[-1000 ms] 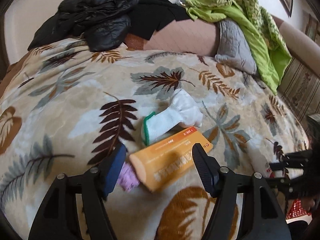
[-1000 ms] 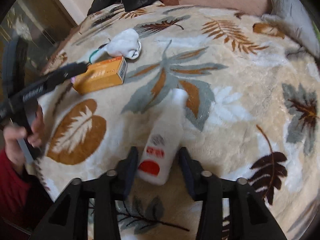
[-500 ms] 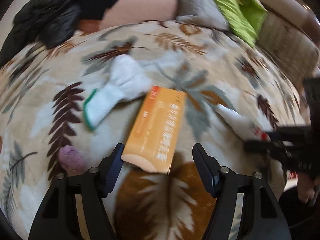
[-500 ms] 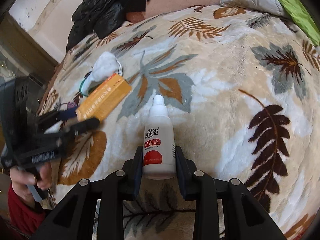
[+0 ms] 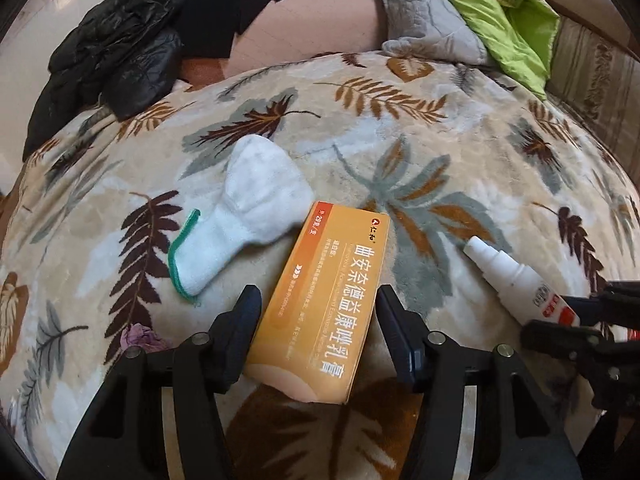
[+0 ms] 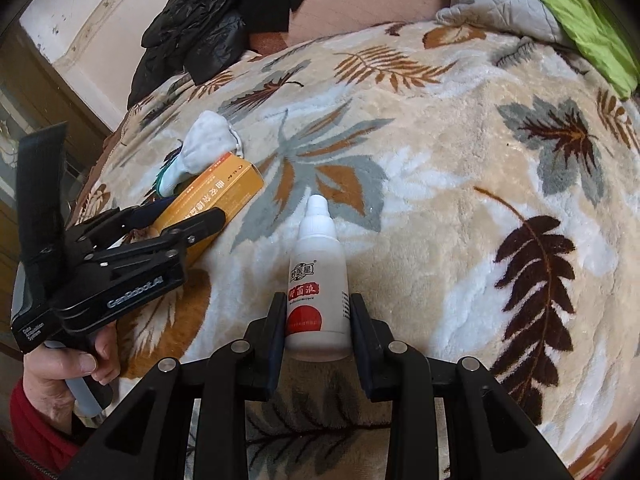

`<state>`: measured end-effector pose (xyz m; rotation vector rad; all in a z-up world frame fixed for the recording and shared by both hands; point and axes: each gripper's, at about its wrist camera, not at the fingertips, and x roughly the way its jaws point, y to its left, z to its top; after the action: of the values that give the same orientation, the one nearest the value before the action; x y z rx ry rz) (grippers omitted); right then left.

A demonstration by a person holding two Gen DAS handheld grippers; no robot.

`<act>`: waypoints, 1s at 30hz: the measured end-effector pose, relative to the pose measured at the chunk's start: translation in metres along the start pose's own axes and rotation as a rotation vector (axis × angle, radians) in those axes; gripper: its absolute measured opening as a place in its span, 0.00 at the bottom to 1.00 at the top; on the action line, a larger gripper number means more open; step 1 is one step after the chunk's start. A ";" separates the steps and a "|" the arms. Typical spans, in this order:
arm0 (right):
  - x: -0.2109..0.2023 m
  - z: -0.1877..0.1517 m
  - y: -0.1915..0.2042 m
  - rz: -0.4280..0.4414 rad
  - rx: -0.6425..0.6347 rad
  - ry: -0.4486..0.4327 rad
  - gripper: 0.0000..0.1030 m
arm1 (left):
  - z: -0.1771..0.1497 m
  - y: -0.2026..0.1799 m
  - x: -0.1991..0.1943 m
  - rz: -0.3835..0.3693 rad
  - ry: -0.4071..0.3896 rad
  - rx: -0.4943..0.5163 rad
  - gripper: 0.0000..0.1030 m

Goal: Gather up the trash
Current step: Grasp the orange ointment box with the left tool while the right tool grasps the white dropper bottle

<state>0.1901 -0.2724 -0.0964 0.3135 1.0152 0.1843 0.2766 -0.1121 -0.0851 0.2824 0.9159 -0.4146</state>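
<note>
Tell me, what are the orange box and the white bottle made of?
Orange box: probably thin glossy cardboard, with sharp folded edges and printed writing. White bottle: looks like smooth, slightly see-through plastic, with a moulded nozzle and a stuck-on label.

A bed under a leaf-patterned plush blanket (image 5: 460,148) carries an orange medicine box (image 5: 324,304), a white sock (image 5: 248,220) touching it, a white dropper bottle (image 6: 318,284), a purple scrap (image 5: 140,338), black clothing (image 5: 120,56) and green bedding (image 5: 504,12).

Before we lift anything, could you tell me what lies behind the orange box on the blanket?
Behind the orange box lies a white sock with a green cuff, touching the box's far left corner. Only the leaf-patterned blanket shows otherwise. Whatever is under the box is covered.
</note>
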 end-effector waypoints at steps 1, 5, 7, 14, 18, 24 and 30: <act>0.000 -0.001 0.001 -0.006 -0.002 -0.006 0.31 | 0.000 0.000 -0.001 0.000 -0.003 -0.008 0.53; -0.008 -0.003 0.006 -0.036 -0.020 -0.055 0.31 | -0.001 -0.003 -0.009 0.008 -0.024 -0.026 0.45; -0.016 -0.005 0.009 -0.051 -0.027 -0.091 0.31 | -0.004 -0.001 -0.018 -0.003 -0.039 -0.054 0.44; -0.046 -0.025 0.015 -0.037 0.015 -0.171 0.31 | -0.024 0.006 -0.063 -0.050 -0.115 -0.148 0.44; -0.066 -0.045 0.022 -0.058 -0.009 -0.218 0.31 | -0.043 0.002 -0.096 -0.019 -0.159 -0.191 0.44; -0.088 -0.068 0.028 -0.065 -0.032 -0.266 0.31 | -0.084 -0.018 -0.149 0.148 -0.237 -0.192 0.44; -0.093 -0.074 0.028 -0.067 -0.032 -0.277 0.31 | -0.109 -0.025 -0.174 0.276 -0.299 -0.203 0.44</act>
<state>0.0783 -0.2605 -0.0478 0.2674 0.7470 0.0928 0.0944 -0.0507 -0.0091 0.1518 0.6085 -0.1018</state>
